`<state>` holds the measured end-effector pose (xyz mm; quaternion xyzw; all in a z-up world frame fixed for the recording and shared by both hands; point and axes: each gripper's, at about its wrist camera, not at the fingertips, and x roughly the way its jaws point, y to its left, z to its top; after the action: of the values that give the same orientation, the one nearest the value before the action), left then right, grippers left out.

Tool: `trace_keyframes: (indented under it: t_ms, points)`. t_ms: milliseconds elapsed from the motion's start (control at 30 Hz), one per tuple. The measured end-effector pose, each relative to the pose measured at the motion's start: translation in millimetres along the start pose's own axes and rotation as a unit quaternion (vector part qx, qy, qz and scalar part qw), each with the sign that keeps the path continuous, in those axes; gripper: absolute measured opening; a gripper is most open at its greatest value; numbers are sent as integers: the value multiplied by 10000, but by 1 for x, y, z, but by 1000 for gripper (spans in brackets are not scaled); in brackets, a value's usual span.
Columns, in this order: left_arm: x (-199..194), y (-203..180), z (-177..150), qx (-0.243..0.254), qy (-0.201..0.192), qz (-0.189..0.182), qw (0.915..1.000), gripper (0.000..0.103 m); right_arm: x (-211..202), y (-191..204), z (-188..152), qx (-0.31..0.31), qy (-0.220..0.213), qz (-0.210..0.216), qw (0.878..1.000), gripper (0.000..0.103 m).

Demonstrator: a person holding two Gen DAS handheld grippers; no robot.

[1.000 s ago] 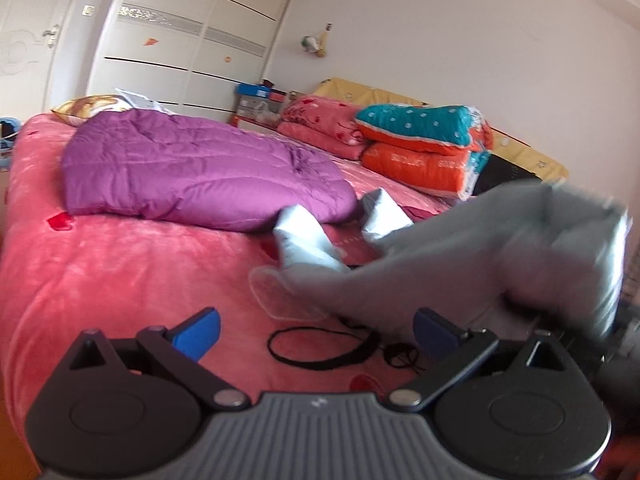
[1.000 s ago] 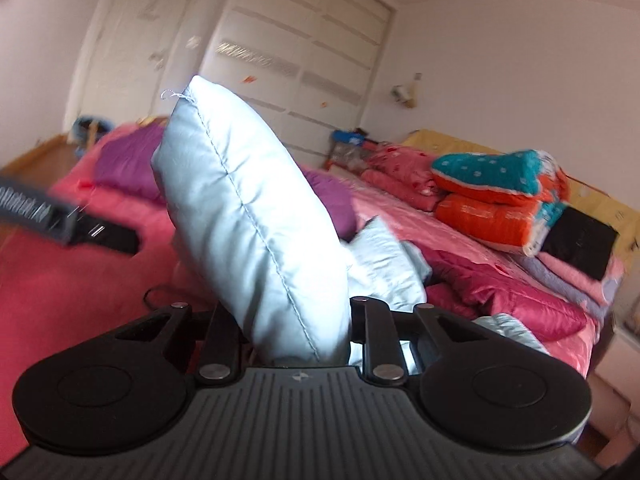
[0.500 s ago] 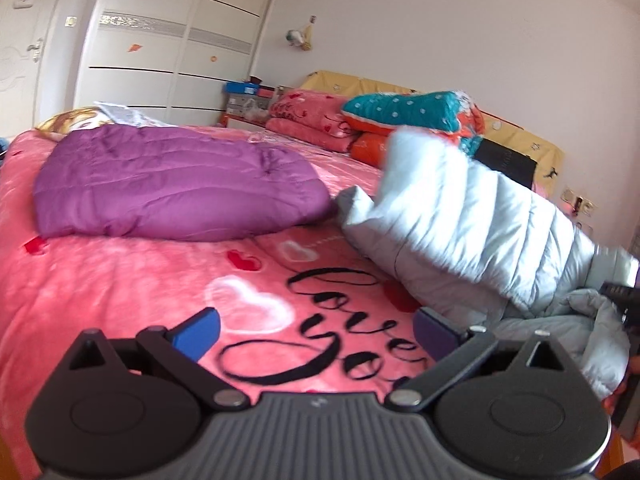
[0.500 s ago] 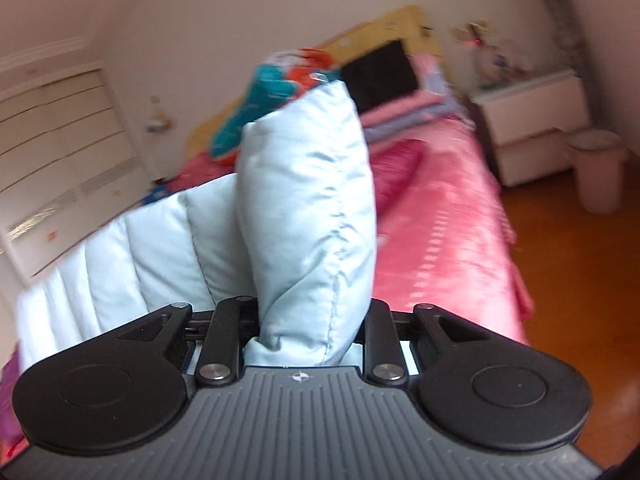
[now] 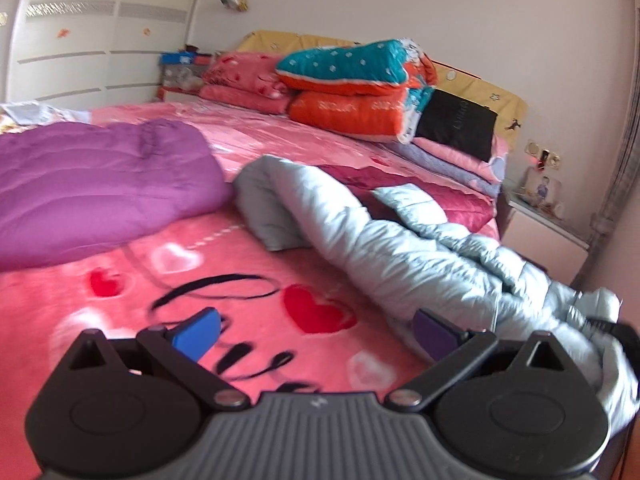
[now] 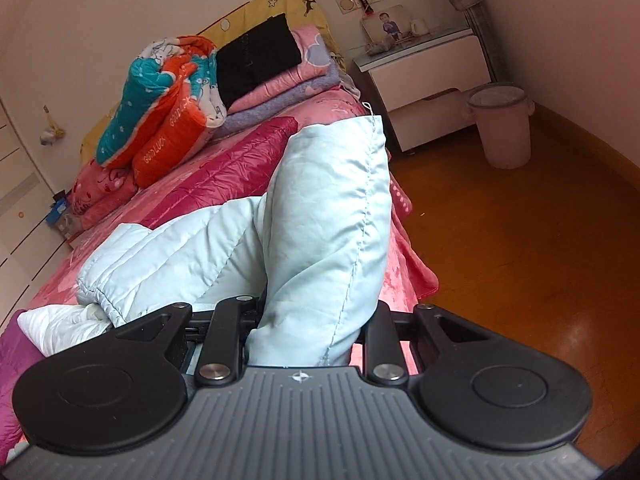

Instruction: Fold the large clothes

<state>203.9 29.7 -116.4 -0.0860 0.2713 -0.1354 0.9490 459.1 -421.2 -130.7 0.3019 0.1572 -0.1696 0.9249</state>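
Note:
A light blue puffer jacket (image 5: 384,236) lies stretched across the pink bed (image 5: 132,280), running from the middle toward the right edge. My left gripper (image 5: 316,332) is open and empty, low over the bedspread, its right finger close to the jacket. My right gripper (image 6: 306,320) is shut on a thick fold of the light blue jacket (image 6: 328,220), which stands up between its fingers at the bed's right edge. The right fingertips are hidden by the fabric.
A purple down jacket (image 5: 92,184) lies on the left of the bed. A magenta jacket (image 6: 224,172) lies behind the blue one. Folded quilts (image 5: 356,80) are stacked at the headboard. A nightstand (image 6: 432,64) and a pink bin (image 6: 500,124) stand on the wood floor at the right.
My right gripper has swung the jacket from the middle of the bed to the right edge and lowered it. The jacket now lies stretched out. My left gripper stayed open.

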Motion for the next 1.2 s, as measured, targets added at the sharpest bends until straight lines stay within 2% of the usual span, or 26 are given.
trace_keyframes:
  t_ms: [33, 167, 300, 533, 700, 800, 867, 933, 967, 1000, 1033, 1100, 1200]
  points:
    - [11, -5, 5, -33, 40, -65, 10000, 102, 5, -1, 4, 5, 18, 3, 10000, 26]
    - [54, -13, 22, -277, 233, -298, 9989, 102, -17, 1, -23, -36, 69, 14, 10000, 26]
    - [92, -11, 36, -633, 228, -405, 9969, 102, -25, 4, -23, -92, 120, 48, 9999, 28]
    - [148, -8, 57, -933, 202, -300, 9950, 102, -35, 8, -36, -358, 182, 142, 9991, 34]
    - [184, 2, 57, -1261, 468, -107, 9909, 102, -38, 9, -38, -511, 209, 248, 9982, 38]
    - [199, 9, 50, -1624, 623, -106, 9847, 99, -41, 4, -40, -521, 244, 298, 9979, 43]
    - [207, 15, 44, -2041, 764, -200, 9757, 87, -42, 0, -41, -523, 282, 351, 9976, 45]
    - [213, 21, 36, -2467, 851, -324, 9648, 59, -44, -2, -41, -570, 296, 415, 9971, 46]
    - [212, 21, 33, -2574, 844, -317, 9621, 51, -45, -3, -42, -618, 310, 460, 9966, 46]
    - [212, 21, 31, -2607, 842, -291, 9613, 34, -46, -3, -43, -650, 323, 508, 9961, 46]
    - [210, 19, 30, -2592, 834, -243, 9619, 21, -47, -3, -44, -685, 343, 577, 9954, 46]
    - [201, 16, 29, -2489, 676, -229, 9659, 12, -51, -4, -46, -754, 360, 702, 9940, 46]
    - [177, 14, 34, -2302, 329, -305, 9721, 8, -57, -3, -48, -854, 378, 866, 9919, 44]
